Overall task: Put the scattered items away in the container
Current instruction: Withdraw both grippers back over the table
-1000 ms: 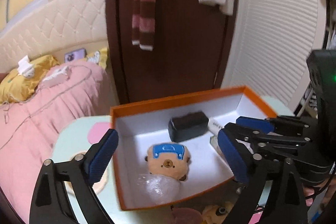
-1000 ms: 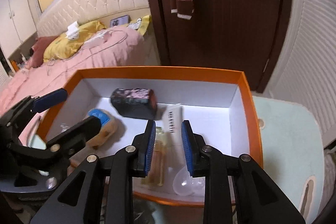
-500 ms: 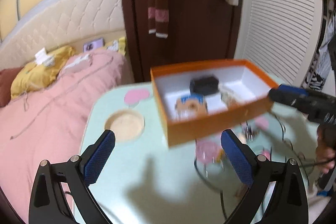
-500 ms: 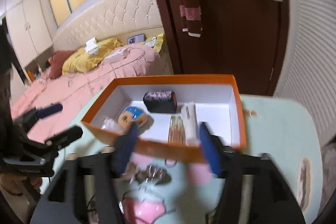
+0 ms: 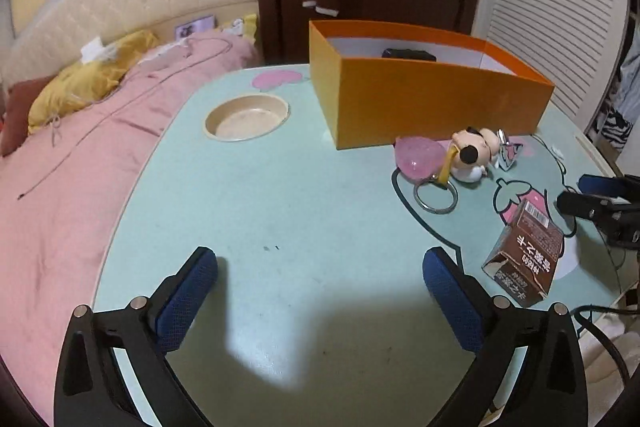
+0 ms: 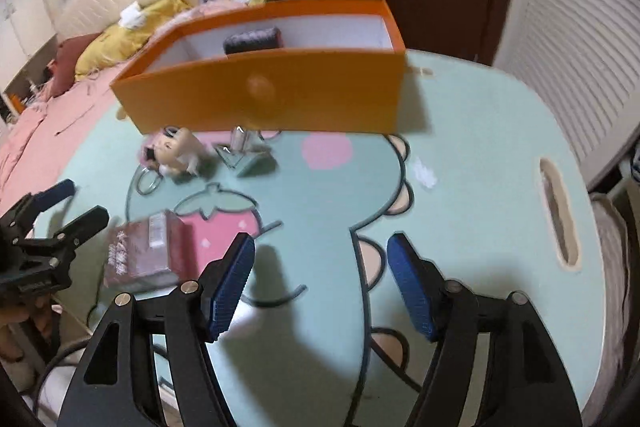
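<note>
I'm looking at a pale green table printed with pink strawberry and cartoon shapes. At its far side stands the orange box. Just in front of that lie a pink translucent ball, a toy figure keyring and a small clip-like piece. A brown carton lies nearer on the right. A round cup recess sits far left.
</note>
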Demonstrator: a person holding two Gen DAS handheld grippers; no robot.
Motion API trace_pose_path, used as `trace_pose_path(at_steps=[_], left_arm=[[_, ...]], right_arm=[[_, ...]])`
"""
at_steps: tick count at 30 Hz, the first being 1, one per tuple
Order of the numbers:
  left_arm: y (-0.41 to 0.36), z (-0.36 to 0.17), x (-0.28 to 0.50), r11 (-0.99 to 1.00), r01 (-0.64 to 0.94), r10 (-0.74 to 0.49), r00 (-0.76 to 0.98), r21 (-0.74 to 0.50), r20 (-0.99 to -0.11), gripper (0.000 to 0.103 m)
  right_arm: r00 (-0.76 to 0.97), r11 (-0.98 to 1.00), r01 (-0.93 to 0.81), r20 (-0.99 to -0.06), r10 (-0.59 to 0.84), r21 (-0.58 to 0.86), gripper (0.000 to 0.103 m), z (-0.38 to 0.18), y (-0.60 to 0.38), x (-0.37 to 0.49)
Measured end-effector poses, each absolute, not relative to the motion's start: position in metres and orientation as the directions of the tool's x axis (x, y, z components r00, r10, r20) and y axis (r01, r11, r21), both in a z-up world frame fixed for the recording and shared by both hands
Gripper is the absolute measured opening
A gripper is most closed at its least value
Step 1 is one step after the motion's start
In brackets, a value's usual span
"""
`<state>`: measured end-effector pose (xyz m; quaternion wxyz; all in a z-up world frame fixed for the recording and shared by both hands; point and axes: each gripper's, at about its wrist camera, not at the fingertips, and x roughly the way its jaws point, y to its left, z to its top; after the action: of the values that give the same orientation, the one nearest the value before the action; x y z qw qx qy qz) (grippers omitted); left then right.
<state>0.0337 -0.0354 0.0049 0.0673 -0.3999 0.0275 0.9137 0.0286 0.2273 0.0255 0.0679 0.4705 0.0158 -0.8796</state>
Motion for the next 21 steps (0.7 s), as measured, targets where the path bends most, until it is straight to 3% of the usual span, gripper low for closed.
trace_pose_path(at_steps=[1,3,12,18,19,21], left_arm=[[-0.035,0.004,0.033,-0.99,-0.142,0.098,-0.673,-0.002,-0.733,0.102],[-0.035,0.004,0.034,-0.99,-0.14,0.095,-0.676,0.001,-0.731,0.103],[-0.039,0.004,0.037,-0.99,-0.141,0.094,-0.68,0.004,-0.727,0.102],[-0.034,0.003,0.038,-0.991,-0.137,0.089,-0.681,0.008,-0.727,0.103],[-0.034,0.003,0.038,-0.99,-0.137,0.089,-0.681,0.008,-0.727,0.103],[-0.034,0.004,0.039,-0.99,-0.137,0.089,-0.681,0.007,-0.727,0.103]], right_arm=[[-0.553,-0.991,0.13,-0.829,-0.079,0.007,0.073,0.025,0.227,0.029],[-0.565,-0.991,0.134,-0.822,-0.074,-0.002,0.09,0.024,0.227,0.031],[-0.592,-0.99,0.143,-0.801,-0.091,0.006,0.095,0.025,0.235,0.036],[-0.597,-0.989,0.149,-0.795,-0.108,0.022,0.095,0.012,0.233,0.03],[-0.6,-0.987,0.155,-0.79,-0.124,0.037,0.093,0.013,0.232,0.031],[-0.611,-0.98,0.181,-0.772,-0.175,0.079,0.079,0.017,0.231,0.036]])
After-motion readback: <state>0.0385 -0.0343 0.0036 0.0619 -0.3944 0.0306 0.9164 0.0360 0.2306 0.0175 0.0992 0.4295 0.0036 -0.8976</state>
